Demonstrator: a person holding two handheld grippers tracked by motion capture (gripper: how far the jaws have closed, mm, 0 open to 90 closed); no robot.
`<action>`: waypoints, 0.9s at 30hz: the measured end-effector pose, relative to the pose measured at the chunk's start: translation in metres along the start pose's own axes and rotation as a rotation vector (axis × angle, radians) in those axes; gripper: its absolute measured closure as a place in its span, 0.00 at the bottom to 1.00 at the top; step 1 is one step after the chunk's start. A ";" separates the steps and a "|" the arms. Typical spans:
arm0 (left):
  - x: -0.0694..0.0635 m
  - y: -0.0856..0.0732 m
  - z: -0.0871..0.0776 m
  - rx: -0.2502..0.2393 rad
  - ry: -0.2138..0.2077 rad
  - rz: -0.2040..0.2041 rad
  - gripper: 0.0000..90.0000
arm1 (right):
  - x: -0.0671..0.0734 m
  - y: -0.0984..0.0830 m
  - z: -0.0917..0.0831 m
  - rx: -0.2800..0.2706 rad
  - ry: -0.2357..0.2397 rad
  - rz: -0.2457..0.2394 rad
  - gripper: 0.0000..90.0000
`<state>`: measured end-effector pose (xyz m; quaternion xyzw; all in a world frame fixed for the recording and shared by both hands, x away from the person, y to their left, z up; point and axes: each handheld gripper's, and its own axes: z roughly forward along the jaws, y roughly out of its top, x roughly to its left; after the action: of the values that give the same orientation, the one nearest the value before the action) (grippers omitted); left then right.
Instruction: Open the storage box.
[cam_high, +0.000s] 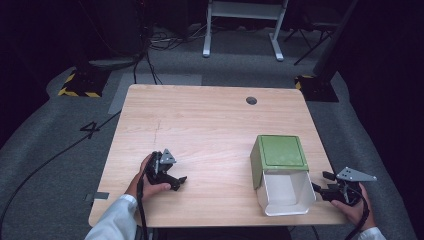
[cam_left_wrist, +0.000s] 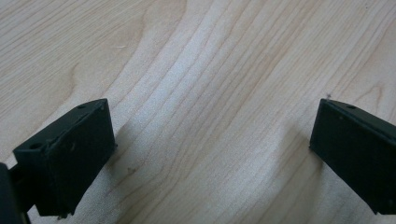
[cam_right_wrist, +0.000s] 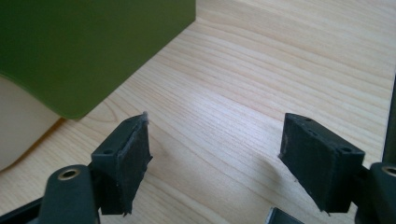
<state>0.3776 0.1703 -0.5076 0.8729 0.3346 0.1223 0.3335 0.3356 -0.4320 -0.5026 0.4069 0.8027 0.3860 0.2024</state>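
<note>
Green on its outer shell and white inside, the box (cam_high: 280, 172) is lying on its side near the front right corner of the table (cam_high: 200, 125), its white open mouth facing the front edge. The right gripper (cam_high: 320, 191) is sitting just beside the mouth's right wall, jaws spread apart and holding nothing; in the right gripper view the green shell (cam_right_wrist: 84, 51) is filling the upper left, well clear of both jaws. The left gripper (cam_high: 179, 181) is resting low over bare wood toward the front left, jaws likewise wide apart and empty.

To take hold well, the right gripper is probably best brought in level so one jaw slips inside the mouth and the other stays outside, pinching the thin white wall squarely. Closing gently matters, since the light box may skid or tip toward the table's front edge.
</note>
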 end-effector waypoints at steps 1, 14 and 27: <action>0.000 0.000 0.000 0.000 0.000 0.000 0.00 | -0.001 -0.002 0.002 0.004 0.000 0.013 0.27; 0.000 0.000 0.000 -0.002 -0.001 -0.003 0.00 | -0.001 -0.002 0.005 0.050 -0.018 0.021 0.24; 0.000 -0.001 0.000 -0.003 0.004 0.001 0.00 | -0.001 -0.001 0.006 0.050 -0.024 0.029 0.24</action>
<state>0.3767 0.1706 -0.5077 0.8724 0.3344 0.1246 0.3341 0.3395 -0.4309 -0.5074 0.4282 0.8037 0.3636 0.1963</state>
